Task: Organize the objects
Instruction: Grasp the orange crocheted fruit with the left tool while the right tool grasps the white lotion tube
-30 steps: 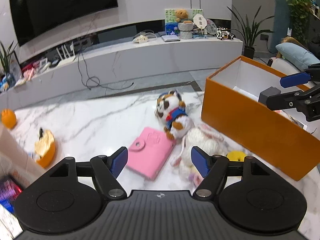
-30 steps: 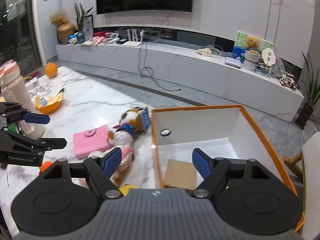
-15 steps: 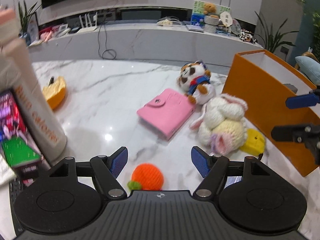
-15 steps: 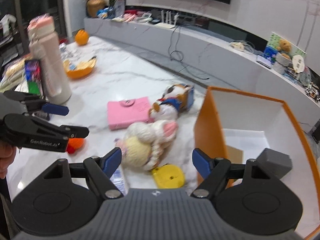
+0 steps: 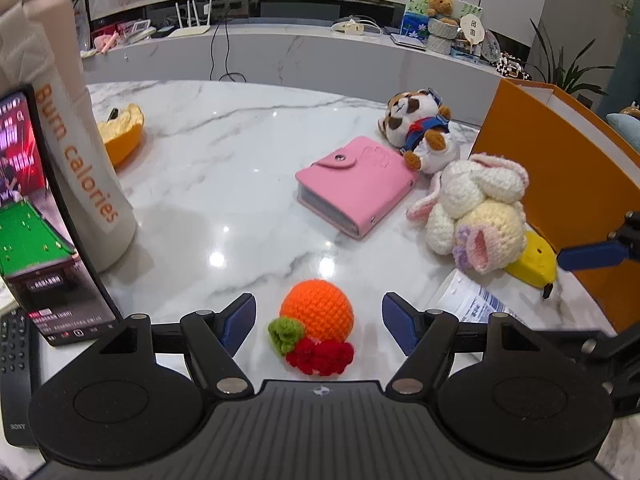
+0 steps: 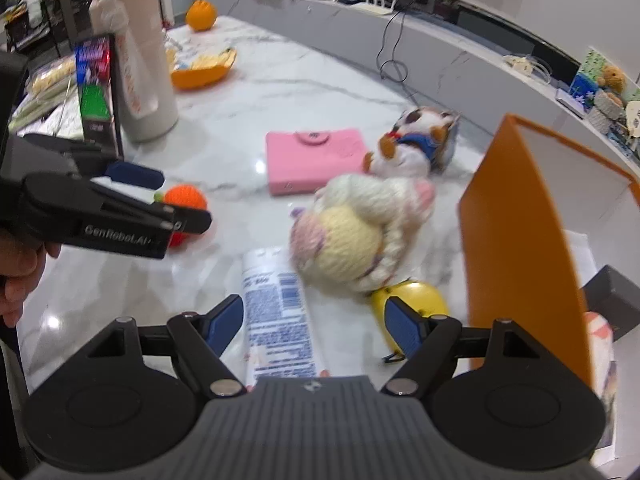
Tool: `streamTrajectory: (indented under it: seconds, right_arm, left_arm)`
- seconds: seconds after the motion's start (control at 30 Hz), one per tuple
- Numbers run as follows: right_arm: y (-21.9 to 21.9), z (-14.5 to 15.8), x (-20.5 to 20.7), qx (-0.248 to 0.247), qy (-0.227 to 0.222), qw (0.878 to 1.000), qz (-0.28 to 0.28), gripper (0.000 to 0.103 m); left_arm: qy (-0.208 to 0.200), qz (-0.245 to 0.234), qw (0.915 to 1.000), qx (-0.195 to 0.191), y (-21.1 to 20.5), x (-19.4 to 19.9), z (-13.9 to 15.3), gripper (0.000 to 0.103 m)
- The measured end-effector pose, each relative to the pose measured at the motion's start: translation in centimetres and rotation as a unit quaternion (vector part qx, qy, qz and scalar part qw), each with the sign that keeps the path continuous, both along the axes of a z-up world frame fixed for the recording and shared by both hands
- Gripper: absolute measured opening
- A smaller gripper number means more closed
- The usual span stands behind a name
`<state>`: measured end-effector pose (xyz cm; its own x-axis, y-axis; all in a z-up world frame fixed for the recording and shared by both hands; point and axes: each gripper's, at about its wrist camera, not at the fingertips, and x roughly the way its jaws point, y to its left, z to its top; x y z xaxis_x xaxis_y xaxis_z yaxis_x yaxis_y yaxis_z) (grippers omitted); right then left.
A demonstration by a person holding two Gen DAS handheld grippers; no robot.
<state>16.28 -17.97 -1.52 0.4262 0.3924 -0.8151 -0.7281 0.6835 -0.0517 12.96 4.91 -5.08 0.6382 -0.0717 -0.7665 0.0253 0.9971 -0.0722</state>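
Note:
My left gripper (image 5: 319, 318) is open, its fingers on either side of a crocheted orange fruit (image 5: 317, 310) with green and red bits, on the marble table (image 5: 224, 160). It also shows in the right wrist view (image 6: 160, 200), around the fruit (image 6: 186, 199). My right gripper (image 6: 314, 320) is open over a white tube (image 6: 280, 320), beside a yellow toy (image 6: 412, 296). A crocheted bunny (image 5: 476, 208), a pink wallet (image 5: 356, 184) and a plush cat (image 5: 420, 128) lie beside the orange box (image 5: 560, 184).
A tall white bottle (image 5: 76, 152) and a phone showing snooker (image 5: 36, 216) stand at the left. An orange peel bowl (image 5: 120, 132) lies behind them. A remote (image 5: 16, 368) lies at the near left edge. Inside the box is a grey block (image 6: 612, 296).
My left gripper has drawn back and come down around the crocheted fruit. My right gripper has moved left out of the box and down over the white tube.

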Motion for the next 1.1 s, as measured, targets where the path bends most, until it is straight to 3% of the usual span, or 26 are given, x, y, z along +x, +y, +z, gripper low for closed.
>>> streamTrajectory:
  seconds: [0.37,0.5,0.67,0.8,0.83,0.9,1.1]
  right_arm:
    - [1.4,-2.6,0.4,-0.016,0.022,1.000,0.001,0.079]
    - [1.7,-3.1,0.8,-0.012,0.039,0.999,0.003,0.065]
    - [2.2,-3.7,0.9,-0.017,0.042,0.999,0.006,0.065]
    - [2.4,-4.0,1.0,-0.013,0.041,0.999,0.005,0.063]
    - [2.4,-3.9,1.1,-0.011,0.039,0.999,0.001,0.055]
    - [2.3,-3.7,1.3,-0.006,0.041,0.999,-0.004,0.052]
    - [2.2,-3.4,1.7,0.000,0.042,0.999,-0.012,0.051]
  left_arm:
    - [0.010,0.004,0.9999,-0.008,0.6,0.1,-1.1,0.081]
    - [0.014,0.005,0.9998,-0.016,0.8,0.1,-1.4,0.077]
    - [0.012,0.002,0.9998,-0.018,0.8,0.0,-1.6,0.076]
    - [0.007,-0.001,0.9999,-0.013,0.7,0.0,-1.6,0.067]
    - [0.006,-0.001,0.9999,-0.011,0.7,0.0,-1.6,0.064]
    - [0.005,-0.002,0.9999,-0.011,0.8,0.0,-1.6,0.056]
    - [0.006,-0.009,0.9998,-0.015,1.0,-0.2,-1.5,0.055]
